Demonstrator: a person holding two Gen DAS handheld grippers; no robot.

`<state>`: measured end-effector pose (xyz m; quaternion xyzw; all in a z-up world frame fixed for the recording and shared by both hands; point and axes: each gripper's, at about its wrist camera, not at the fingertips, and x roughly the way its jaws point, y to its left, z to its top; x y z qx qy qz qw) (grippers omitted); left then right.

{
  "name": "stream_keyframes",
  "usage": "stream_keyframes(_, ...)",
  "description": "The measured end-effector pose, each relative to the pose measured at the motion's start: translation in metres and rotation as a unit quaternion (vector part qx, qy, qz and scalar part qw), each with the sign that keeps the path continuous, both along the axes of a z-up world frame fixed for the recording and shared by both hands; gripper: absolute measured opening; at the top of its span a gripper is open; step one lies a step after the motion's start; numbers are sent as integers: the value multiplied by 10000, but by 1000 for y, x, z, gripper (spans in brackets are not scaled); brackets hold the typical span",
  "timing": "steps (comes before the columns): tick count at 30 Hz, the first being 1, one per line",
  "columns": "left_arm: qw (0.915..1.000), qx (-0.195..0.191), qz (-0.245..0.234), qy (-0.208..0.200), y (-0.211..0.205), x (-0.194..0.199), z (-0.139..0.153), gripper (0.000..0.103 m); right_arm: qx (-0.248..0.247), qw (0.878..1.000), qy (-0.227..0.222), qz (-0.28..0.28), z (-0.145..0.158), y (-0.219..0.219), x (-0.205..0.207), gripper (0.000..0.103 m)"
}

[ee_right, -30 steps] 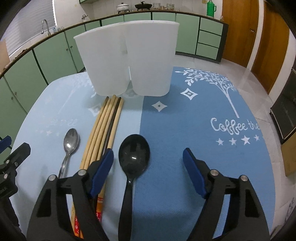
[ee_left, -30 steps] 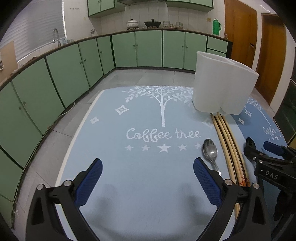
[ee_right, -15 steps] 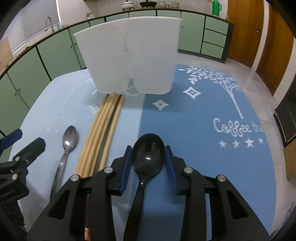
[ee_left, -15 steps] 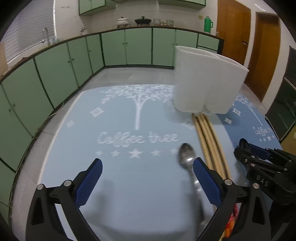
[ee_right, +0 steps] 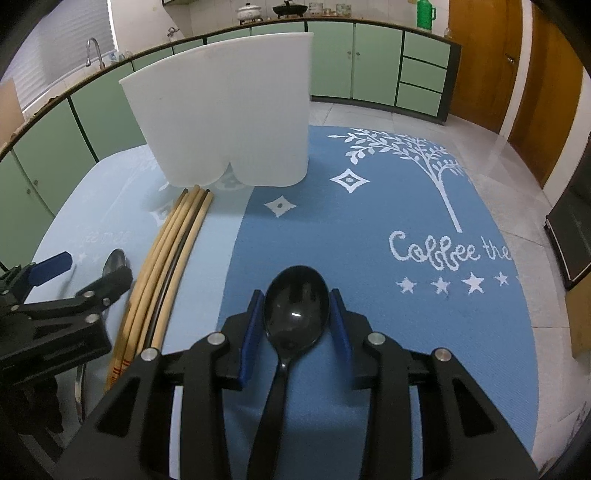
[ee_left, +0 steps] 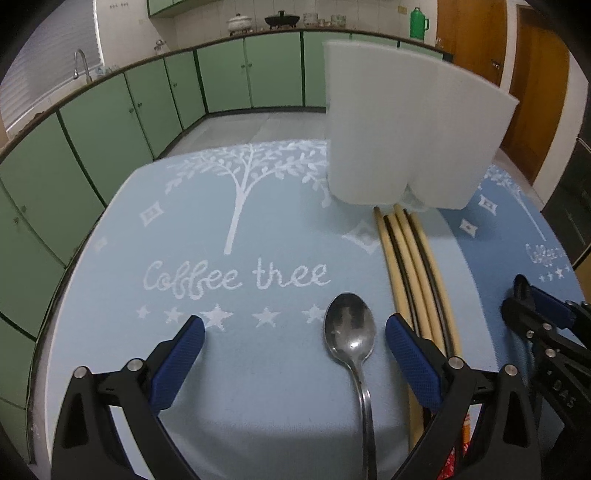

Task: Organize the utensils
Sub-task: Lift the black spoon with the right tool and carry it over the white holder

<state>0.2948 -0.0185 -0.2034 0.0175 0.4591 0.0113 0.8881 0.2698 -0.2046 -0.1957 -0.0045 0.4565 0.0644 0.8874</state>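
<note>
Since the earlier frame the right gripper [ee_right: 293, 314] has closed its jaws on the black spoon [ee_right: 295, 306], bowl between the pads. The left gripper [ee_left: 295, 354], jaws wide, has shifted over the metal spoon [ee_left: 350, 336]. Both spoons seem ready for lifting toward the holder [ee_right: 229, 107].

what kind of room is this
Most likely a home kitchen: green cabinets run along the walls under a counter with a sink tap, and pots sit on the counter at the back. Placemats with spoons and chopsticks lie on a table.

Glossy black plastic spoon [ee_right: 296, 304]; shiny, smudged metal spoon [ee_left: 349, 332]; matt white plastic holder [ee_right: 225, 110]; seemingly woven blue mats [ee_right: 369, 229].
</note>
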Motion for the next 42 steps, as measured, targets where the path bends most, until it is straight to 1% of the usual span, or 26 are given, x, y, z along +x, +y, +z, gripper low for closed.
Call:
stream_keyframes(1,10000,-33,19,33,0,2,-1,96,18,10000,5,12,1,3,-9,35)
stream_keyframes(3,9999,-102,47,41,3,3,-2,96,24,10000,43,35,1,3,-6,35)
stream_keyframes(5,9999,-87,64,57,3,7,-2,96,-2,9999,103,77,2,3,-3,35)
stream_keyframes(6,9999,-89,68,74,1,8,-2,94,14,9998,147,94,3,3,-1,37)
stream_keyframes(7,9999,-110,45,78,0,9,-1,89,31,9998,190,101,3,3,2,39)
stream_keyframes(8,9999,-150,-1,76,-2,9,1,80,51,9996,251,107,4,3,5,40)
stream_keyframes(9,9998,-179,-34,78,-4,9,1,76,60,9995,309,96,6,3,9,42)
stream_keyframes(11,9997,-222,-76,73,-6,7,3,59,45,9991,410,73,8,3,15,43)
stream_keyframes(12,9996,-252,-94,71,-8,7,4,55,22,9989,465,61,8,4,18,43)
stream_keyframes(14,9994,-303,-130,66,-9,6,6,34,-9,9984,569,17,9,5,23,41)
stream_keyframes(15,9993,-331,-153,65,-9,5,8,28,-34,9982,596,-8,9,6,25,34)
stream_keyframes(17,9992,-370,-164,66,-10,4,8,28,-4,9978,658,-35,11,5,29,34)
stream_keyframes(19,9988,-445,-221,17,-8,2,8,28,-18,9980,626,-37,12,4,30,33)
stream_keyframes(21,9980,-556,-281,-89,-6,-7,12,27,-2,9989,460,-34,15,3,26,33)
stream_keyframes(23,9967,-663,-362,-293,-2,-15,15,27,113,9999,126,-11,23,0,17,33)
stream_keyframes(26,9917,-865,-552,-780,3,-37,30,27,306,9991,-295,64,37,-3,4,33)
stream_keyframes(27,9887,-907,-635,-1007,4,-47,37,27,328,9986,-406,83,41,-3,0,33)
stream_keyframes(29,9855,-917,-688,-1251,6,-60,46,27,387,9969,-678,107,52,-6,-8,33)
stream_keyframes(32,9781,-1011,-748,-1658,10,-79,64,27,400,9931,-1099,117,69,-7,-17,33)
stream_keyframes(35,9729,-1086,-773,-1887,11,-84,78,27,382,9888,-1426,192,81,-4,-25,33)
stream_keyframes(42,9613,-1212,-855,-2323,12,-85,107,27,601,9791,-1929,230,108,-16,-21,33)
